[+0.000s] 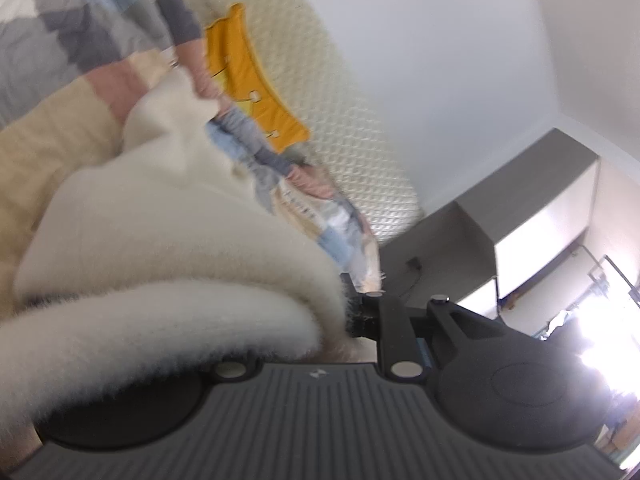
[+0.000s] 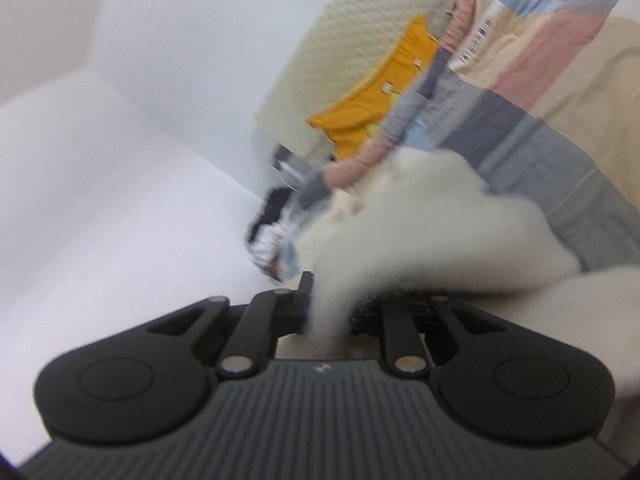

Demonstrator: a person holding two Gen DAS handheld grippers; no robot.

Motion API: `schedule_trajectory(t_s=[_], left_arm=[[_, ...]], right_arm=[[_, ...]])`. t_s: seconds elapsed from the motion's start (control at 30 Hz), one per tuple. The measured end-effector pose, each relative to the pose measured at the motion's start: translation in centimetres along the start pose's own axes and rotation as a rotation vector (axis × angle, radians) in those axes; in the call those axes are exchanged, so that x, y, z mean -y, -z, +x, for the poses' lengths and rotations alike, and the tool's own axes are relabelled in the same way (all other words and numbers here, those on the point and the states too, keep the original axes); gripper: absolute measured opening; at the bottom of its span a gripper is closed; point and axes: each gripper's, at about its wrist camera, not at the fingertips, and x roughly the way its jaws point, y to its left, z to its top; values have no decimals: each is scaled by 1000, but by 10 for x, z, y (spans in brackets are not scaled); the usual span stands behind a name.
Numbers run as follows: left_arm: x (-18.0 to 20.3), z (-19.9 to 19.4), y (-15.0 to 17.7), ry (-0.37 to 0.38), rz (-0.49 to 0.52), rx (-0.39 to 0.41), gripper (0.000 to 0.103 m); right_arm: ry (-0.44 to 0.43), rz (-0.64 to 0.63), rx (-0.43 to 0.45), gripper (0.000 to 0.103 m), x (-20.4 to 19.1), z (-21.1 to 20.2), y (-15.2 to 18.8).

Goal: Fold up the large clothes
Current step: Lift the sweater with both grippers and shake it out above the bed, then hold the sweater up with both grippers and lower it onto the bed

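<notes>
A cream fluffy garment (image 1: 168,240) drapes from my left gripper (image 1: 347,316) across the left half of the left wrist view. It hides the left finger, and the jaws stand close together with its edge pinched between them. In the right wrist view the same cream garment (image 2: 432,224) runs down as a narrow strip into my right gripper (image 2: 329,318), which is shut on it. From there the cloth stretches away to the right over the bed. Both views are tilted and blurred.
A patchwork quilt (image 1: 68,40) in grey, blue, pink and beige covers the bed (image 2: 560,92) under the garment. A yellow garment (image 1: 248,80) lies against a cream quilted mattress (image 1: 352,128). White walls, a grey cabinet (image 1: 500,200) and a bright window (image 1: 600,340) lie beyond.
</notes>
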Motion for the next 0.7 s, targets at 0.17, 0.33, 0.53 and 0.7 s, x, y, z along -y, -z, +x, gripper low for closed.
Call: schedule_trajectory(t_s=[0.17,0.33,0.53,0.7], left_arm=[[26,-27,-12,51,36,16,22],[58,-44,-41,58,31,58,22],[125,-74,-88,108,102,122,22],[195,-110,-122,173,207,149,22]], right_arm=[[-30,-48,16,18,-34,-16,-8],[-40,-130,44,18,-90,-26,-26],[-86,-230,79,18,-160,-32,-61],[-148,-286,121,18,-210,-57,-84]])
